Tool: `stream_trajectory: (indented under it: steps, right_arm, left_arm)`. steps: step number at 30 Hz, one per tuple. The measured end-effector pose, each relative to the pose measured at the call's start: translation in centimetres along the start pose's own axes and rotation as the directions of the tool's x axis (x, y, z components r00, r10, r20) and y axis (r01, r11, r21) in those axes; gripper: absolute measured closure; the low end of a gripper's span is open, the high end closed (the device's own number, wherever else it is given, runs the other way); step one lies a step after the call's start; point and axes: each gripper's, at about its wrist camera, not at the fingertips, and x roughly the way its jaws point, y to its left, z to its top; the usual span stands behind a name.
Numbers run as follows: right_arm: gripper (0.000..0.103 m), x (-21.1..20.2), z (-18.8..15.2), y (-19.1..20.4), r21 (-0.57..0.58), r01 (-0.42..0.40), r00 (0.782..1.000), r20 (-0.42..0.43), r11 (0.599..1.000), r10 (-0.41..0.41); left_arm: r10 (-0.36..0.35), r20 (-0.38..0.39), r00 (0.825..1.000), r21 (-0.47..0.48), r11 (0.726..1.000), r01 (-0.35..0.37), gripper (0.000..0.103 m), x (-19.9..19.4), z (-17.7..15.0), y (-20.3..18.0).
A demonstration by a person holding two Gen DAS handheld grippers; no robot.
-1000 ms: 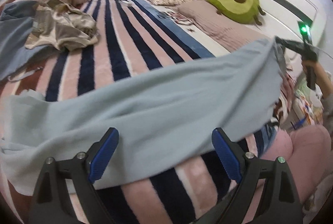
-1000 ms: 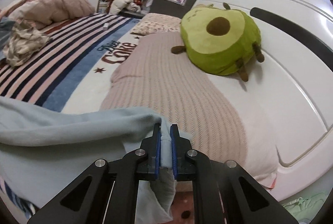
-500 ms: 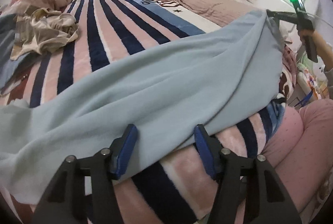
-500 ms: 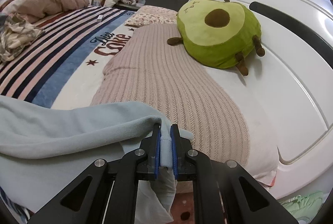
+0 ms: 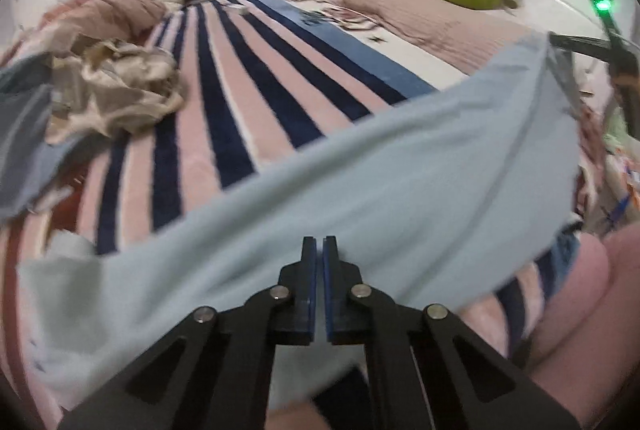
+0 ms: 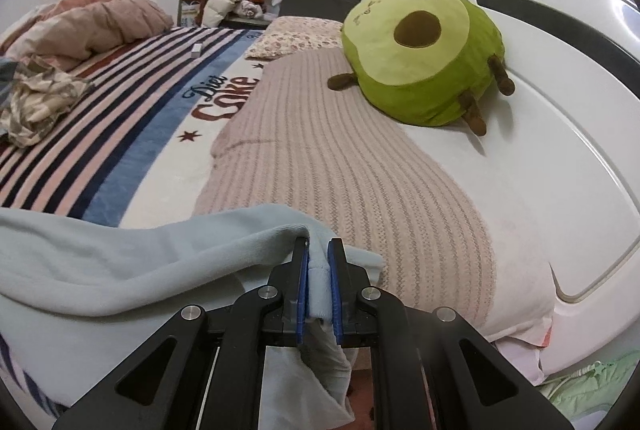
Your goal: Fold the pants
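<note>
Pale blue pants (image 5: 360, 198) spread across striped bed (image 5: 224, 98), long axis from eight o'clock to two o'clock. Right fingers (image 6: 319, 270) clamped on far two o'clock edge. Left fingers (image 5: 319, 270) together at six o'clock; cloth between them: cannot tell.

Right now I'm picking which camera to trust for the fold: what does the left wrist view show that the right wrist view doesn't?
Left wrist view only: the left gripper shut at the near edge of the pants, the pants' full spread, and the right gripper from afar. Right wrist view only: fabric pinched between the right gripper's pads, and the blanket lettering. Both: the pants, striped blanket, avocado pillow, crumpled clothes.
</note>
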Motion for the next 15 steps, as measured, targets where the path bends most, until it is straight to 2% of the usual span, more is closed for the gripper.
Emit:
stream_trajectory:
  steps: [1,3,5,6,7,9,10,12,14,15]
  right_arm:
    - [0.098,-0.1,0.0,0.1,-0.001,-0.004,1.0,0.002,1.0,0.004]
    - [0.097,-0.5,0.0,0.2,0.003,-0.021,1.0,0.004,1.0,0.021]
    - [0.08,-1.0,0.0,0.5,0.006,-0.06,0.998,0.005,0.998,0.06]
    - [0.063,-1.4,0.0,0.7,0.004,-0.07,0.997,0.013,0.998,0.07]
    - [0.051,-1.8,0.1,1.0,-0.002,-0.072,0.997,0.025,0.997,0.072]
    - [0.044,-2.8,0.3,1.7,-0.018,-0.06,0.997,0.057,0.998,0.061]
    - [0.044,-3.2,0.4,2.1,-0.024,-0.06,0.996,0.071,0.998,0.061]
    - [0.044,-3.9,0.7,3.1,-0.033,-0.112,0.99,0.088,0.993,0.114]
    - [0.044,-4.2,0.8,4.8,-0.065,-0.214,0.973,0.078,0.975,0.218]
    - [0.044,-4.3,0.8,5.7,-0.084,-0.24,0.967,0.072,0.967,0.246]
  left_arm:
    - [0.001,-0.008,1.0,-0.004,1.0,-0.001,0.102,0.2,0.3,0.4]
    - [-0.051,-0.019,0.999,-0.016,0.999,0.051,0.102,0.2,0.6,0.6]
    - [-0.107,-0.002,0.994,0.001,0.994,0.107,0.102,-0.3,0.6,0.2]
    - [-0.135,0.003,0.991,0.008,0.991,0.135,0.096,-0.4,0.6,0.0]
    - [-0.18,-0.001,0.984,0.009,0.984,0.18,0.09,-0.4,0.6,-0.4]
    - [-0.225,-0.009,0.974,0.033,0.974,0.225,0.052,-0.2,0.6,-1.4]
    - [-0.228,-0.008,0.974,0.062,0.972,0.228,0.051,-0.2,0.5,-2.0]
    - [-0.237,-0.024,0.971,0.107,0.965,0.238,0.051,0.2,0.4,-3.3]
    - [-0.236,-0.054,0.97,0.128,0.962,0.241,0.051,1.0,0.2,-4.3]
    - [-0.224,-0.062,0.973,0.138,0.963,0.23,0.051,1.5,0.2,-4.7]
